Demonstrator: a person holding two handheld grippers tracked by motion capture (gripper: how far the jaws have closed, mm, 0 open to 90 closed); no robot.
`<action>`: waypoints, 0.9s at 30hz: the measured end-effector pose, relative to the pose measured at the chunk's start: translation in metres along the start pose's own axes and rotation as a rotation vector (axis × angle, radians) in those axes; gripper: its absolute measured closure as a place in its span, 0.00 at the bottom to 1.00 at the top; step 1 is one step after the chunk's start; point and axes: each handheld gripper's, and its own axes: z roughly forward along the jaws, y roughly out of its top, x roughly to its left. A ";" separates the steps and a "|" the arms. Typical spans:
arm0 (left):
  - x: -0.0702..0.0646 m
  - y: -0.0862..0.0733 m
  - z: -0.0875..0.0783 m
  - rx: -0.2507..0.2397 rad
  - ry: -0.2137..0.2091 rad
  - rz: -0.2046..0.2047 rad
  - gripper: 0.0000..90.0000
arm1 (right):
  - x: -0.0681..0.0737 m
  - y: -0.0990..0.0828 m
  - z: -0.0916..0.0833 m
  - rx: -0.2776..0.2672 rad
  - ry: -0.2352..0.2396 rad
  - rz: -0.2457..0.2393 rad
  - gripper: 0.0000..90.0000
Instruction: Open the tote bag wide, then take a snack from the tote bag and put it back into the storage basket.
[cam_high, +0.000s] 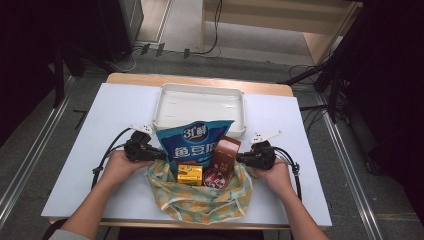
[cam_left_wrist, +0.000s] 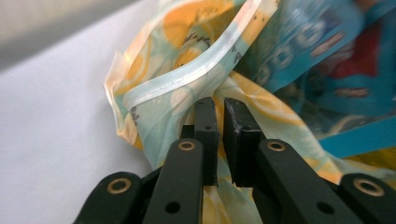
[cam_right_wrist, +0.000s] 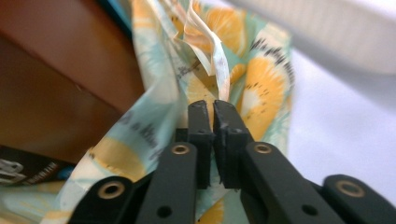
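A cloth bag (cam_high: 205, 202) printed with orange slices on a pale green ground lies open at the near edge of the white table (cam_high: 75, 165), between the person's two hands. The left gripper (cam_high: 150, 151) pinches the bag's left rim: in the left gripper view its jaws stand nearly closed, a thin slit between them, with a fold of the printed cloth (cam_left_wrist: 187, 88) and its pale hem caught at the tips. The right gripper (cam_high: 245, 159) pinches the right rim in the same way; in the right gripper view its jaws sit almost together on a bunched edge of the cloth (cam_right_wrist: 210, 70).

Four goods stand in the bag. A blue pouch (cam_high: 192, 142) leans toward the back, with a round logo reading "31" beside a Chinese character and large white Chinese characters beneath. To its right stands a brown box (cam_high: 226, 152), tilted, its print too small to read. In front sit a small yellow box (cam_high: 190, 174) with a dark band of unreadable text, and a round red tin (cam_high: 216, 178).

Just behind the bag lies a white tray (cam_high: 200, 95), touching the top of the pouch in the high view.
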 end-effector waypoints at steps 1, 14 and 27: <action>-0.003 0.001 -0.002 0.001 0.006 0.008 0.85 | 0.000 0.001 -0.005 -0.018 -0.017 0.000 0.90; -0.014 0.011 -0.020 0.001 0.029 0.041 0.66 | 0.003 0.005 -0.023 -0.052 -0.065 0.005 0.71; -0.022 0.017 -0.038 -0.018 0.031 0.048 0.60 | 0.000 0.007 -0.035 -0.078 -0.083 0.054 0.62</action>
